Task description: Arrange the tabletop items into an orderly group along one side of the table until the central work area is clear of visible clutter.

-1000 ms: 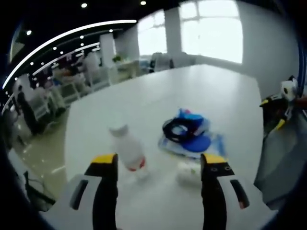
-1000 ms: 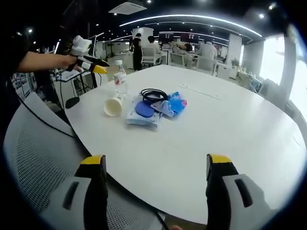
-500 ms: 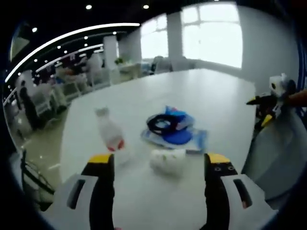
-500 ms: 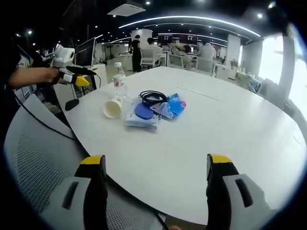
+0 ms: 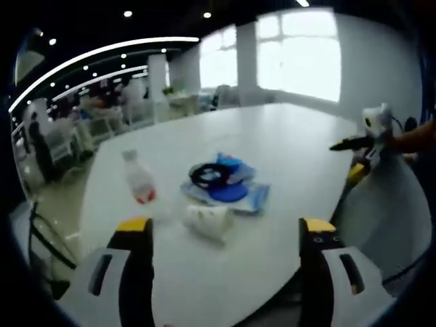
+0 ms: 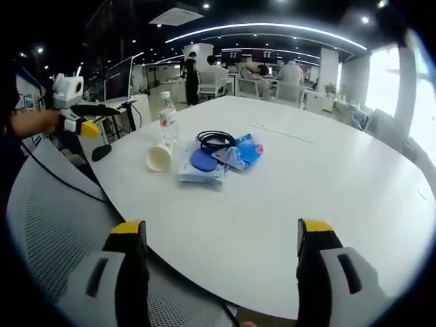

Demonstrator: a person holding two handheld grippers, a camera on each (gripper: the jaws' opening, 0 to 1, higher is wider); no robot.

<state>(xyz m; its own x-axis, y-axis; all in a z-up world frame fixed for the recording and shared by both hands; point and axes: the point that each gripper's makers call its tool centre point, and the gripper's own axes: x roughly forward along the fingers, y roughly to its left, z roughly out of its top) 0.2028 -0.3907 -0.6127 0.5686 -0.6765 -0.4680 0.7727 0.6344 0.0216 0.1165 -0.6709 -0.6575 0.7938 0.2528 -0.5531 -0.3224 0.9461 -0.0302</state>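
Observation:
A small plastic bottle (image 5: 138,181) (image 6: 167,116) with a red label stands on the white table (image 5: 286,146) (image 6: 320,184). Beside it a white paper cup (image 5: 208,221) (image 6: 159,157) lies on its side. A pile holds a white packet with a blue round lid (image 5: 228,193) (image 6: 201,161), a black coiled cable (image 5: 206,174) (image 6: 214,139) and a blue wrapper (image 6: 244,150). My left gripper (image 5: 225,235) is open, held back from the cup; it also appears at the left in the right gripper view (image 6: 85,117). My right gripper (image 6: 221,235) is open over the near table edge, seen too in the left gripper view (image 5: 354,146).
A grey mesh chair back (image 6: 48,225) stands beside the table's near edge. Desks, chairs and people fill the office behind (image 6: 259,75). Bright windows (image 5: 300,54) line the far wall. The wide table surface beyond the pile is bare.
The left gripper has pulled back from the table; the bottle, cup and pile look smaller and further off in its view. The right gripper has held almost still.

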